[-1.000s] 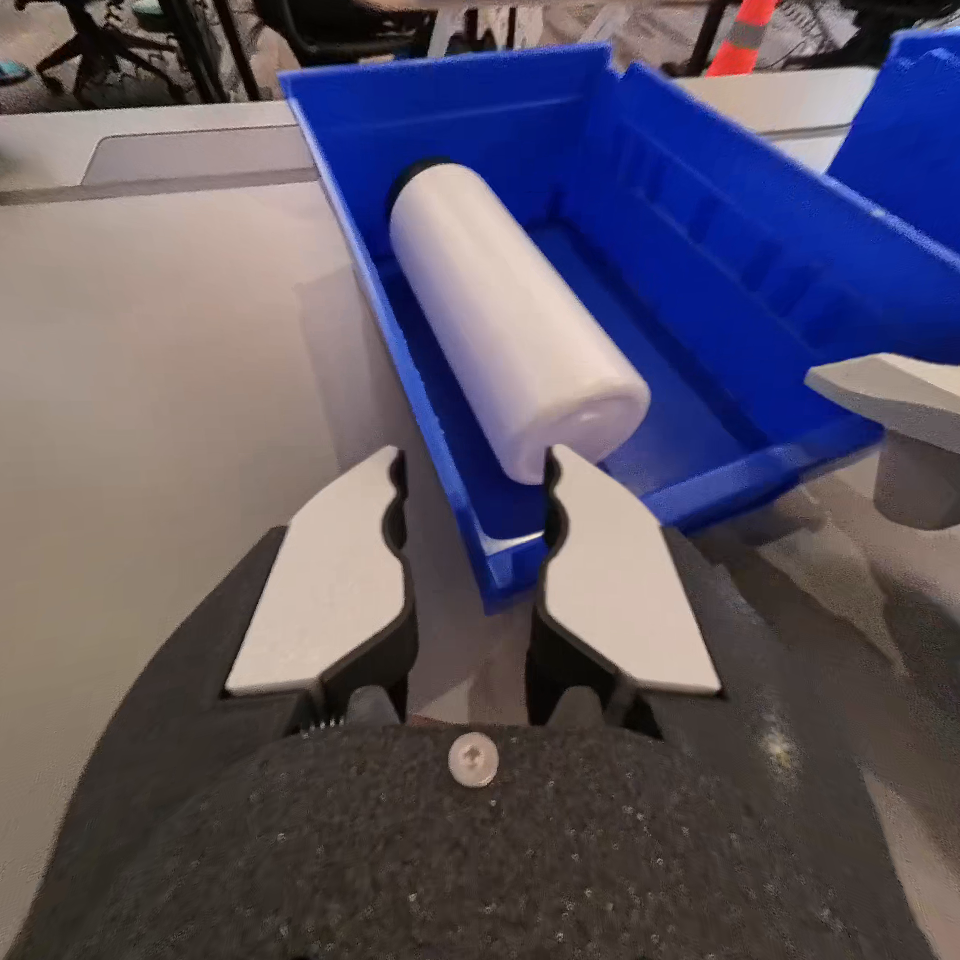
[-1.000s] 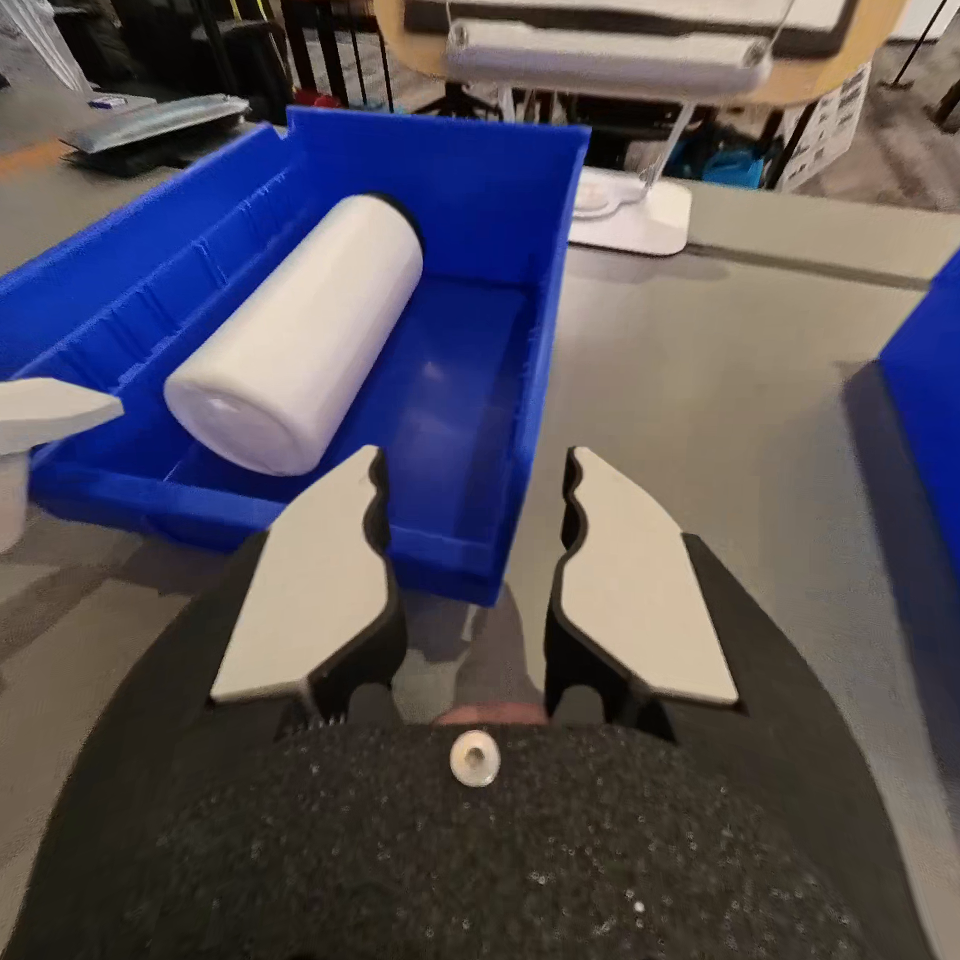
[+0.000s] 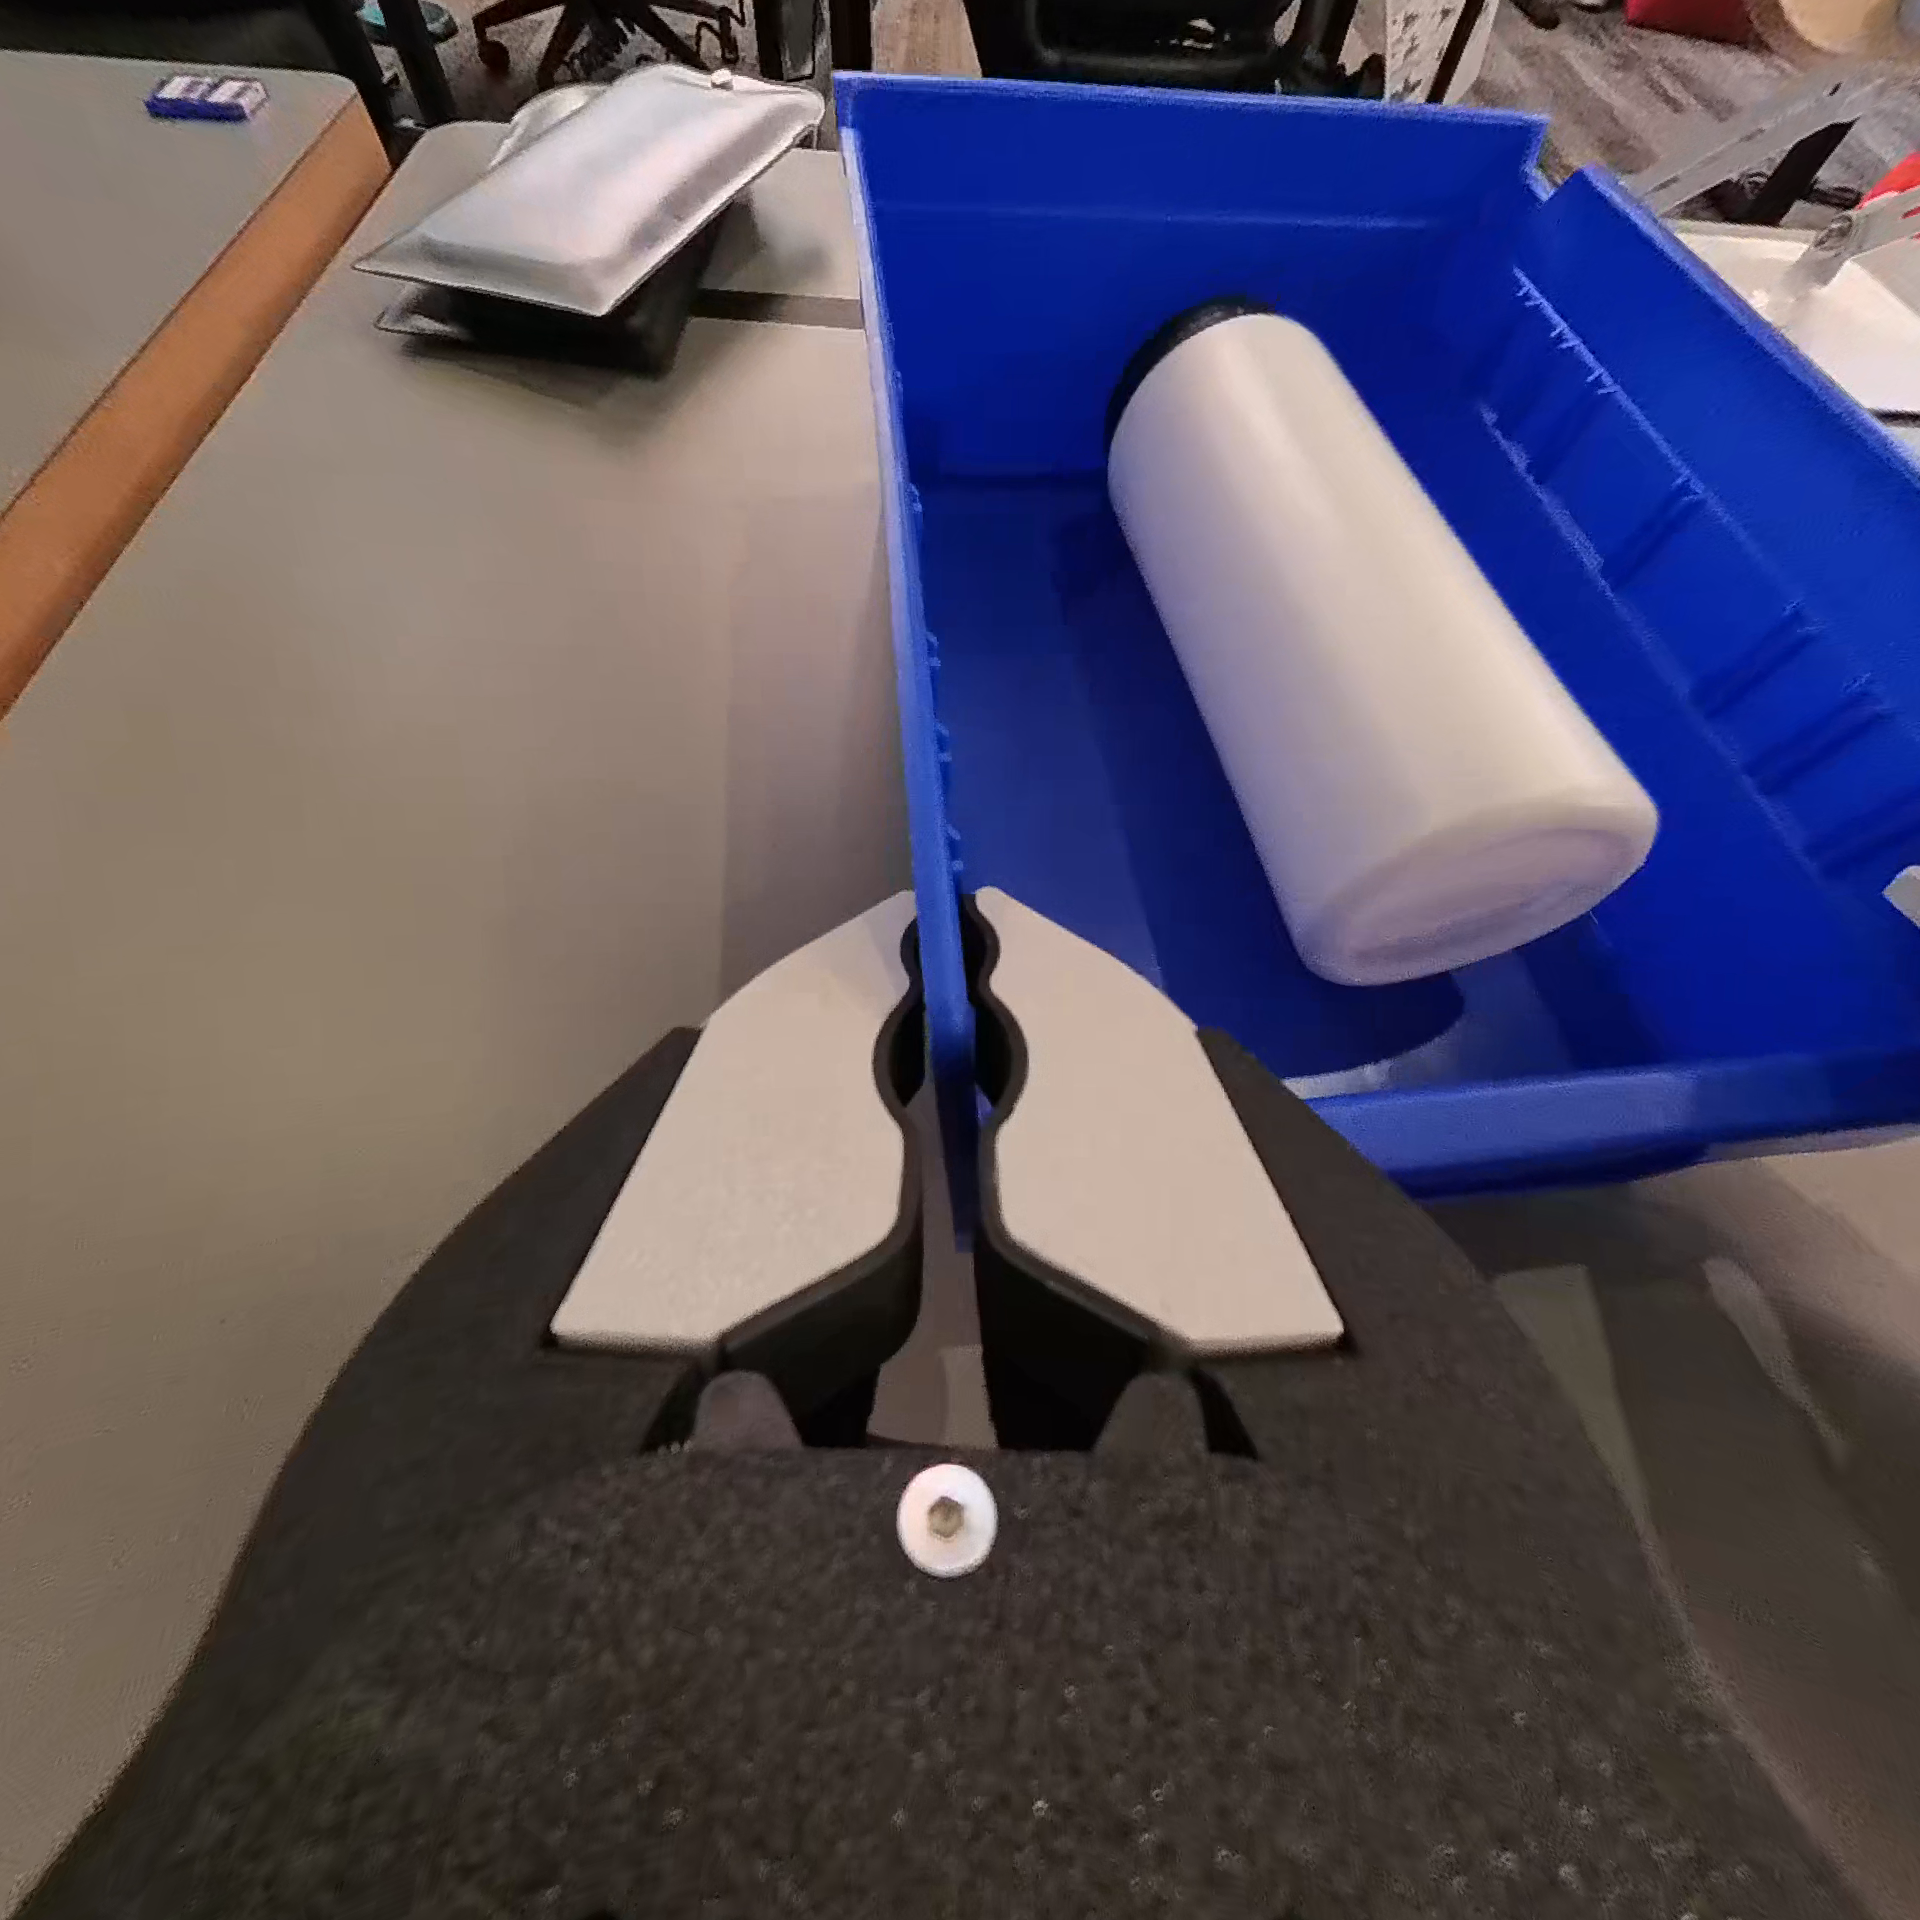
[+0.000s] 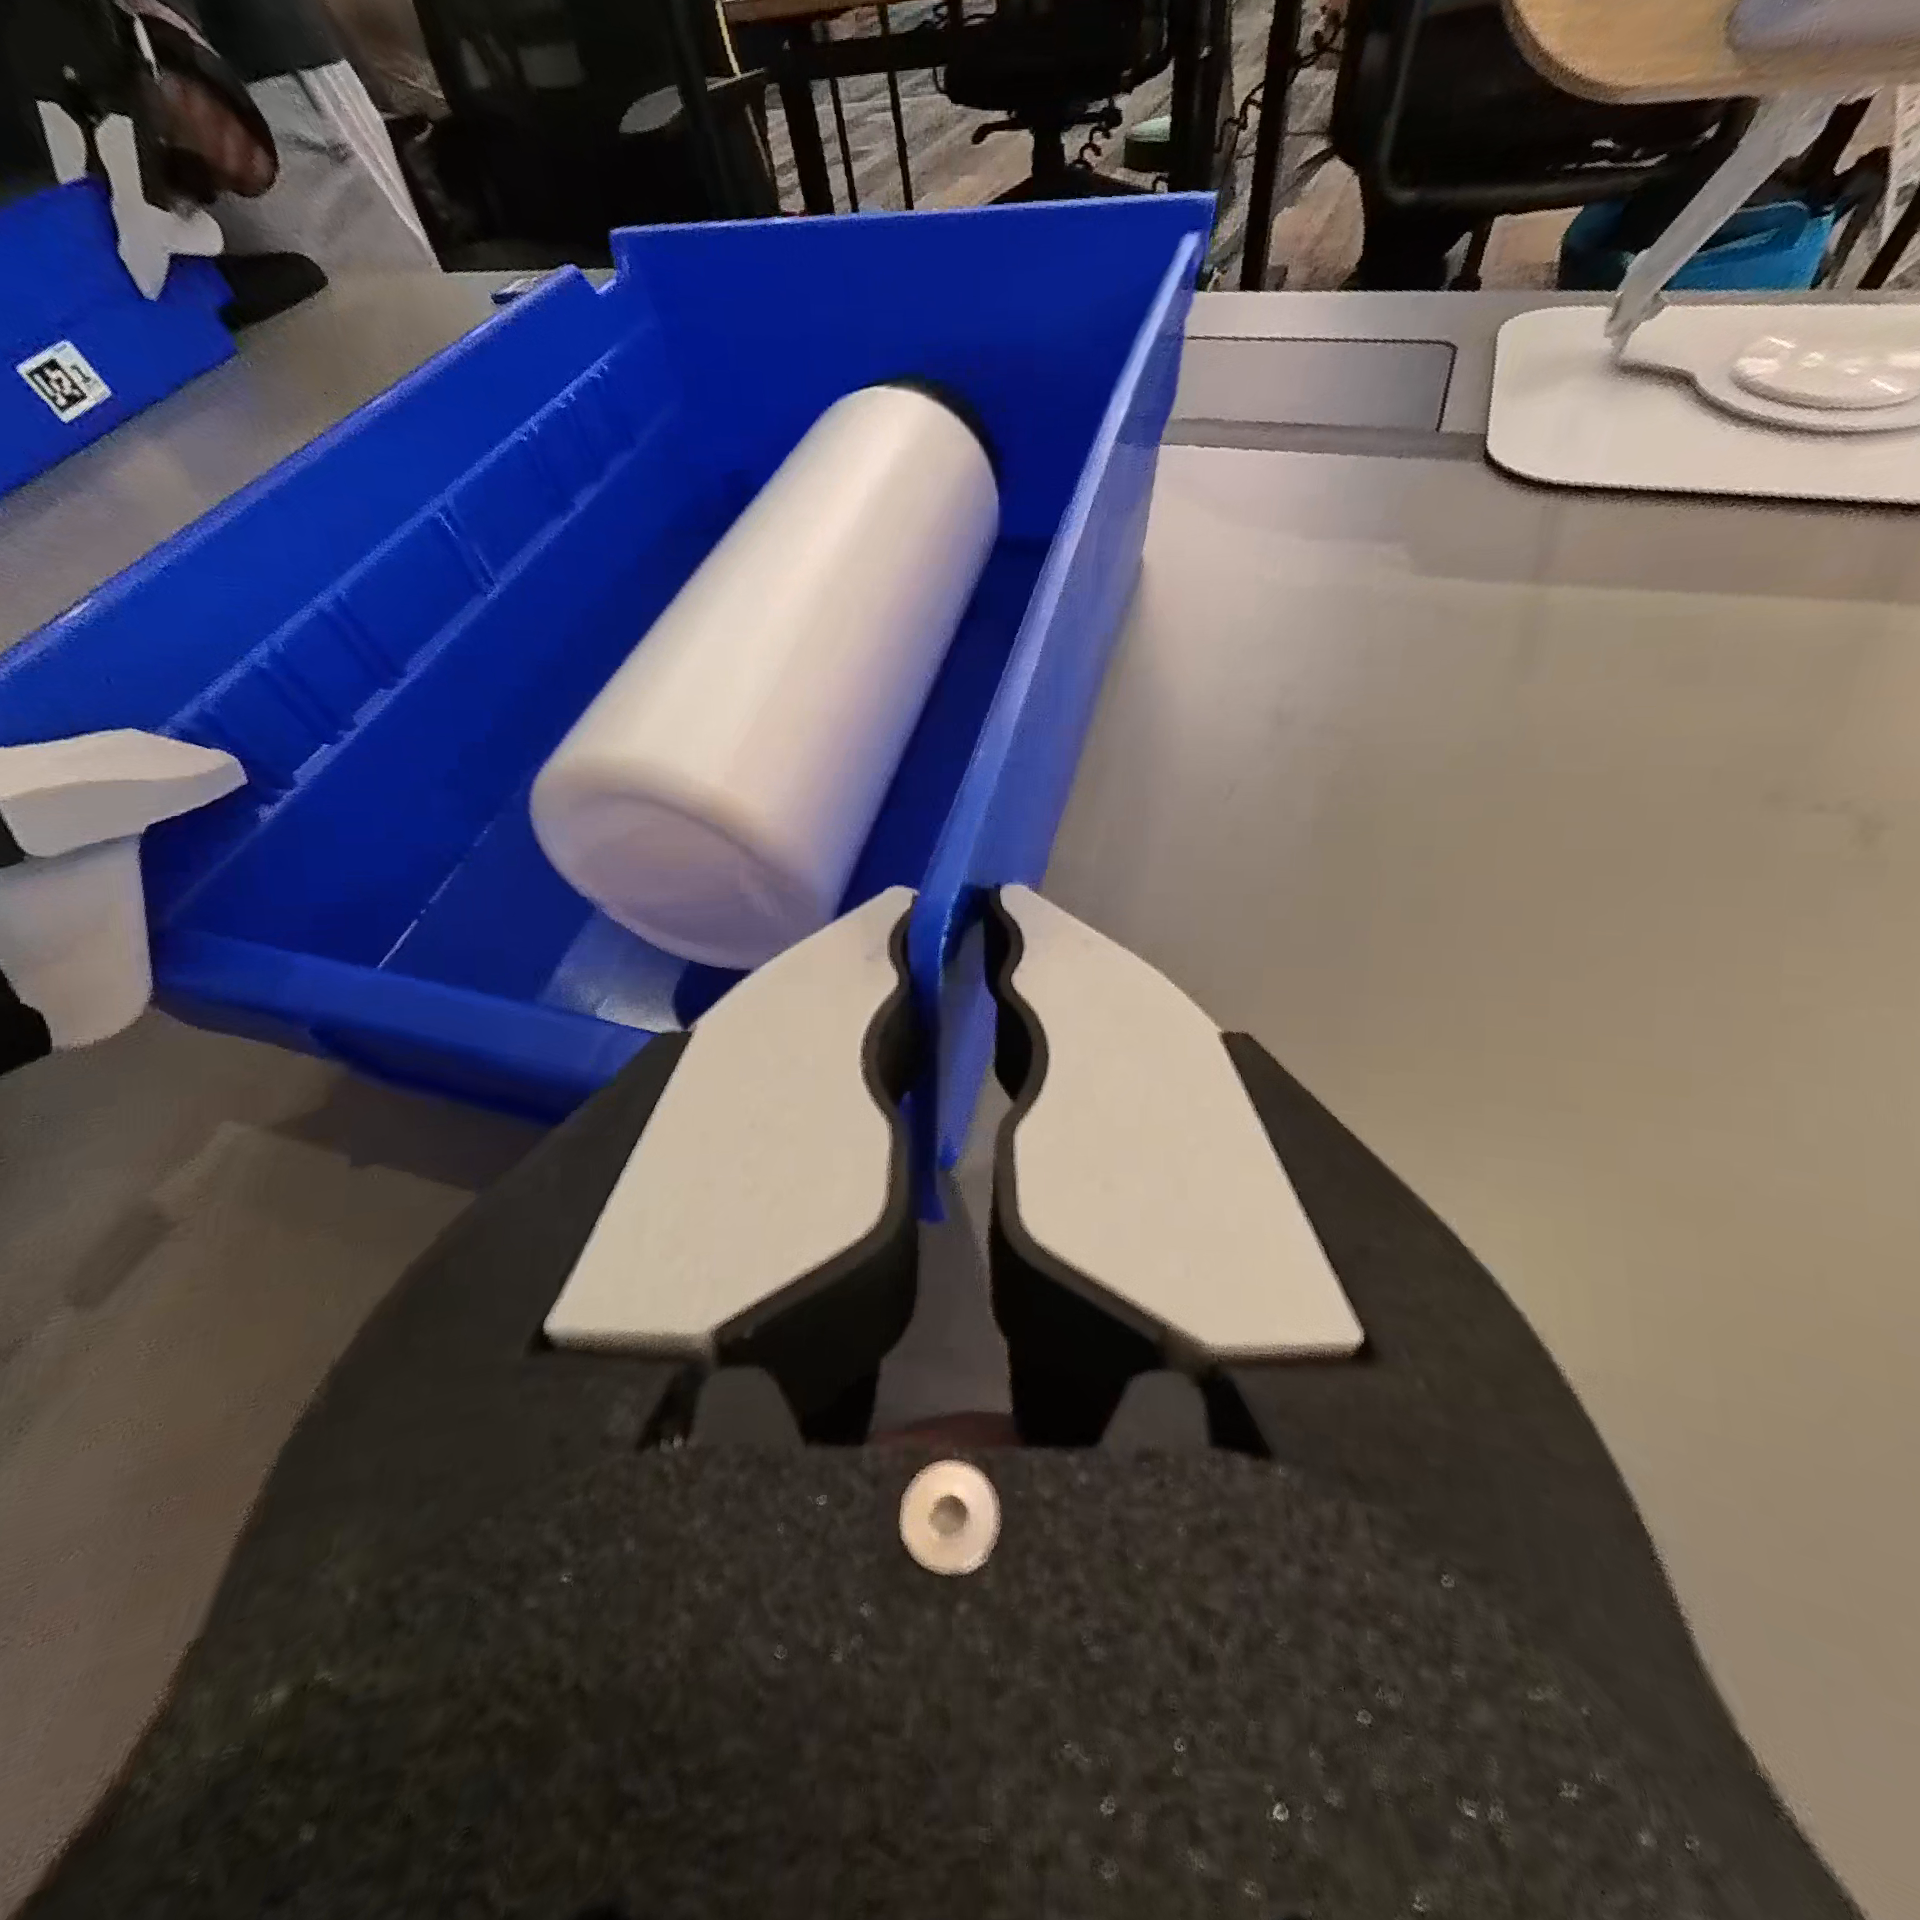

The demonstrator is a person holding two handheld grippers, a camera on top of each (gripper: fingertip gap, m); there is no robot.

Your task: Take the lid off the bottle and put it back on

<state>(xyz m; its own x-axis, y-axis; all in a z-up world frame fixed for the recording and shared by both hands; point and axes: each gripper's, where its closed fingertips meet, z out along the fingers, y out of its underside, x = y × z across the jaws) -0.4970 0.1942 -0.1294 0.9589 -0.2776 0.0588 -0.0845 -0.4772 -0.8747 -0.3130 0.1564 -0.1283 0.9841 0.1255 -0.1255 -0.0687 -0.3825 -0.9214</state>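
Left gripper (image 3: 948,935): clamped on bin's (image 3: 1143,270) side wall.
Right gripper (image 4: 956,914): clamped on the opposite wall.
Bottle (image 3: 1351,665): between them, lying lengthwise, lid (image 3: 1210,312) end far.

White cylindrical bottle (image 3: 1351,665) laid on its side in blue plastic bin (image 3: 1039,270), lid end at far wall; bin set on grey table (image 3: 468,675); silver foil pouch (image 3: 592,187) behind-left of bin

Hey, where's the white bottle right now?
The white bottle lies on its side inside the blue bin, dark lid end toward the far wall. Left gripper and right gripper clamp opposite side walls.
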